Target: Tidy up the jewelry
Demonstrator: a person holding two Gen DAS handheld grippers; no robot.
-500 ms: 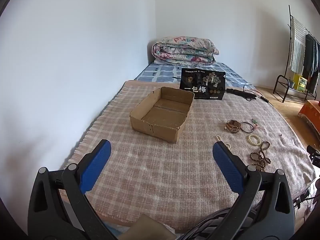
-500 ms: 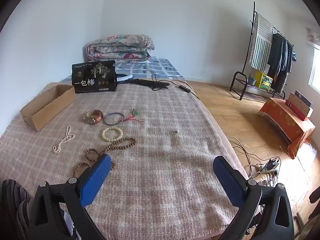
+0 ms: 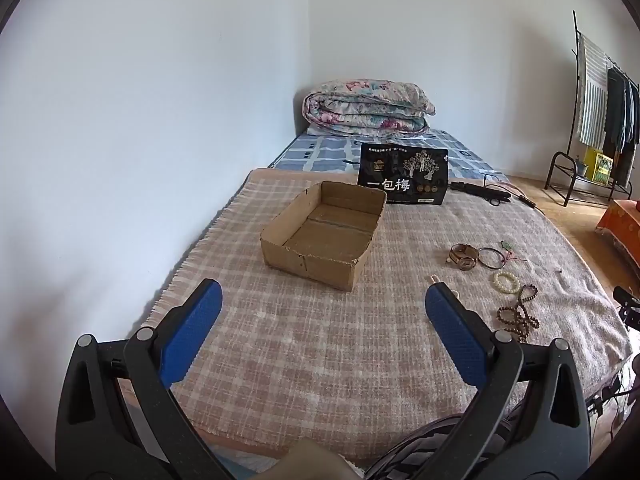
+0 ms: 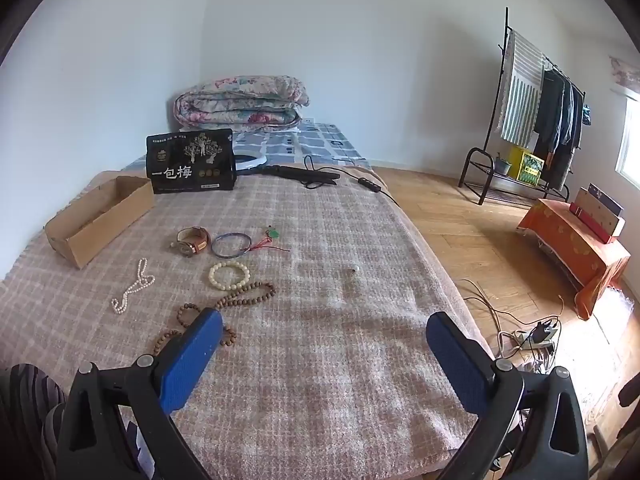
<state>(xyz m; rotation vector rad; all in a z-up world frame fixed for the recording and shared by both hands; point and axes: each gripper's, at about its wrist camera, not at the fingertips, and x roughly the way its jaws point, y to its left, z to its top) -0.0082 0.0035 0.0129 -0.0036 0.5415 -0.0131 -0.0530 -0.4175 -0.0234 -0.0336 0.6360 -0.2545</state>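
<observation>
An empty cardboard box (image 3: 322,236) sits on the plaid blanket; it also shows at the left in the right wrist view (image 4: 96,220). Jewelry lies to its right: a brown watch (image 4: 193,240), a thin bangle (image 4: 231,245), a red cord with a green charm (image 4: 273,236), a cream bead bracelet (image 4: 229,275), a brown bead string (image 4: 224,306) and a pearl necklace (image 4: 133,291). My left gripper (image 3: 322,304) is open and empty, short of the box. My right gripper (image 4: 324,336) is open and empty, above the blanket to the right of the brown beads.
A black printed bag (image 4: 191,167) stands behind the box. A black hair iron with cord (image 4: 304,175) and a folded quilt (image 4: 240,101) lie farther back. A small bead (image 4: 354,268) lies alone. The bed's right edge drops to a wooden floor with cables (image 4: 532,332).
Both views shifted only slightly; the right gripper edged a little forward towards the brown beads. Both grippers stayed open.
</observation>
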